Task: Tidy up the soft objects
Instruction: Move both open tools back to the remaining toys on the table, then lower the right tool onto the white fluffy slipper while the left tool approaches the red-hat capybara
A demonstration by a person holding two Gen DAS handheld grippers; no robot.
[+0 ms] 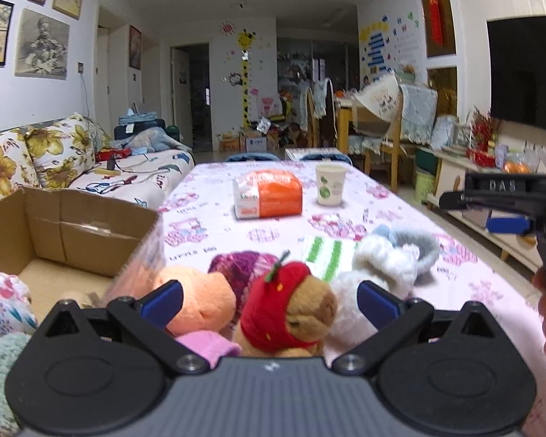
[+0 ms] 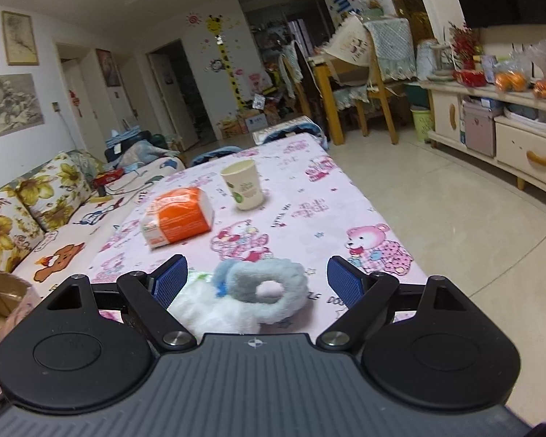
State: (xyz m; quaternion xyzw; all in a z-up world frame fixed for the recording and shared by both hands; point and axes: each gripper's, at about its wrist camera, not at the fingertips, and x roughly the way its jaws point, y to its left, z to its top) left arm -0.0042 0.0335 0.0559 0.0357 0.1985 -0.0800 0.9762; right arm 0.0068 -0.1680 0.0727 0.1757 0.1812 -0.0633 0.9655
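Spreading my left gripper (image 1: 269, 300) wide around a brown plush capybara in a red strawberry hood (image 1: 291, 306) beside the open cardboard box (image 1: 72, 225) at the table's near left corner, my right gripper (image 2: 258, 280) likewise gaping over a grey fluffy ring scrunchie (image 2: 269, 291) by the near edge.

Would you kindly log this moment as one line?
left gripper: open, capybara plush between fingers | right gripper: open over grey ring plush | cardboard box: left
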